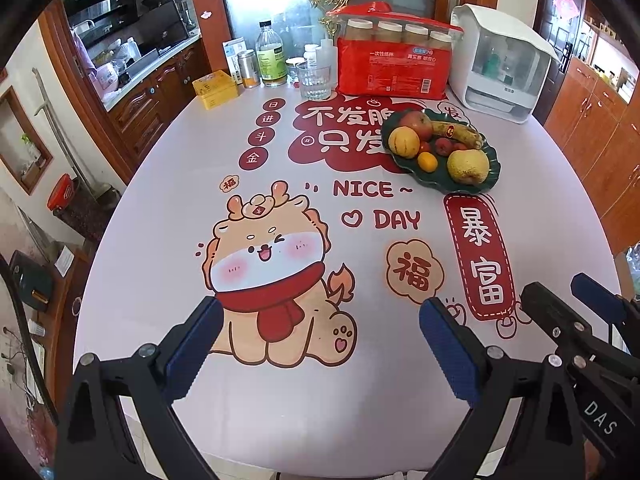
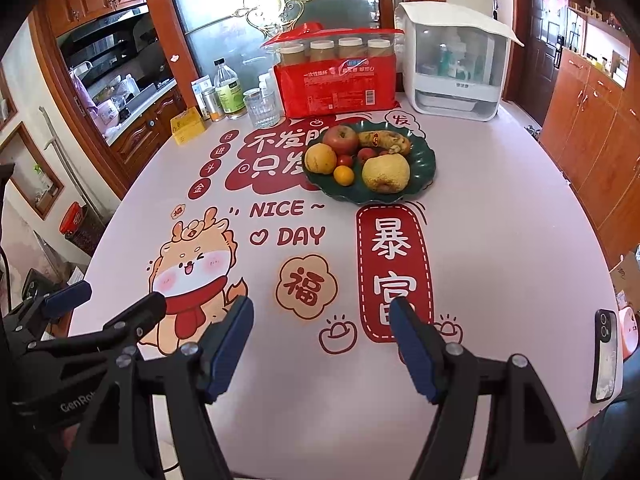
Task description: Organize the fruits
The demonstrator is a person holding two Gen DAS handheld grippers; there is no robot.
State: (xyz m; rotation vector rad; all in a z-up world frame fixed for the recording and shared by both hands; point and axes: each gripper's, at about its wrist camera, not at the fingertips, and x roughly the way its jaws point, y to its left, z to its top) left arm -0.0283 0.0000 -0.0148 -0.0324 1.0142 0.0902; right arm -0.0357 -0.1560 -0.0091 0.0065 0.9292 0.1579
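A dark green scalloped plate sits past the middle of the table and holds all the fruit: a red apple, a spotted banana, a large yellow pear, a round yellow fruit, a small orange and small red fruits. My left gripper hangs open over the cartoon print near the table's front edge, nothing between its blue pads. My right gripper stands open beside it on the right, also empty. Both are well short of the plate.
Along the far edge stand a yellow tin, bottles, a glass, a red pack of paper cups and a white lidded appliance. A phone lies at the table's right edge. Wooden cabinets flank both sides.
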